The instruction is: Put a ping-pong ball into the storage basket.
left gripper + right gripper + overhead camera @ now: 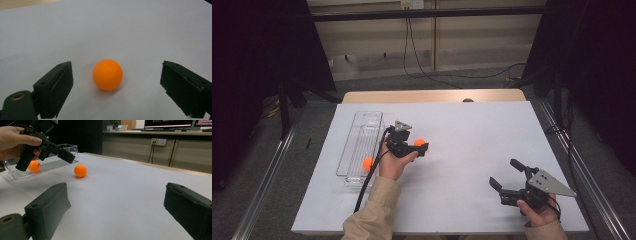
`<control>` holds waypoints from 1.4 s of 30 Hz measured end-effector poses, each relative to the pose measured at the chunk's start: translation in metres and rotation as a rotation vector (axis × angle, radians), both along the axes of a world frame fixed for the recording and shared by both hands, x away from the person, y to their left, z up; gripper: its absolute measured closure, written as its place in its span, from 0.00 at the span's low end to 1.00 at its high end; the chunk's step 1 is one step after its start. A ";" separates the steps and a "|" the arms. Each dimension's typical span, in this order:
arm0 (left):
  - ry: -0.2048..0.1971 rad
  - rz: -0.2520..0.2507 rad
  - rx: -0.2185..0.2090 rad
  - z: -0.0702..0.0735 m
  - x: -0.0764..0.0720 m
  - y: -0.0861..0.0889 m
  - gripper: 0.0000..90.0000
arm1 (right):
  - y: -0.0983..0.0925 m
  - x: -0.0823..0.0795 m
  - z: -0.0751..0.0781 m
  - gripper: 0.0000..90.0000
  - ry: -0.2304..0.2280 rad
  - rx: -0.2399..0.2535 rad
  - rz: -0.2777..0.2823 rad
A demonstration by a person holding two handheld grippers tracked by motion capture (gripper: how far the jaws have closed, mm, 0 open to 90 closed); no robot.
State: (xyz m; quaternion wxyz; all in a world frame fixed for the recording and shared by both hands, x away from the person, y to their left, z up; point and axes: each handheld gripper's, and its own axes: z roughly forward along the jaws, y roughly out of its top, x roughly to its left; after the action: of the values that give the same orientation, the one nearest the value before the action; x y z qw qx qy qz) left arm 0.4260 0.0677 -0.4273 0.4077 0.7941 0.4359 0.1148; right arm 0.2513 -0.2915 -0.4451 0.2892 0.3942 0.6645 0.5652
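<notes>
An orange ball [419, 142] [107, 74] [80, 170] rests on the white table sheet. My left gripper [418, 148] [116, 67] is open, and the ball lies between its jaws with a gap on each side, touching neither pad. A second orange ball [368, 163] [34, 166] lies inside the clear plastic tray [362, 125] [68, 147] at the left. My right gripper [503, 172] [116, 186] stands open near the front right of the table with nothing between its jaws. In the right gripper view the left gripper [68, 157] hovers just over the loose ball, held by a hand.
The white sheet [472, 130] covers most of the wooden table. A black cable [367, 185] trails from the left gripper toward the front edge. Dark curtains and metal rails flank both sides of the table.
</notes>
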 end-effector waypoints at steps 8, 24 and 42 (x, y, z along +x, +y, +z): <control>0.001 0.000 0.010 -0.003 0.002 -0.002 0.13 | 0.000 0.000 0.000 0.05 0.001 0.000 0.000; 0.004 0.003 0.026 -0.009 0.005 -0.004 0.13 | 0.000 0.000 0.000 0.05 0.001 0.001 0.000; 0.006 -0.006 0.042 -0.014 0.008 -0.009 0.13 | 0.000 0.000 0.000 0.05 0.001 0.001 0.001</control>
State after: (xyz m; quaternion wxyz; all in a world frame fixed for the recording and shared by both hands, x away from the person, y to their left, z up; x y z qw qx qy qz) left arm 0.4343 0.0584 -0.4408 0.3900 0.8040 0.4323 0.1206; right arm 0.2513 -0.2912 -0.4453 0.2887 0.3943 0.6645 0.5653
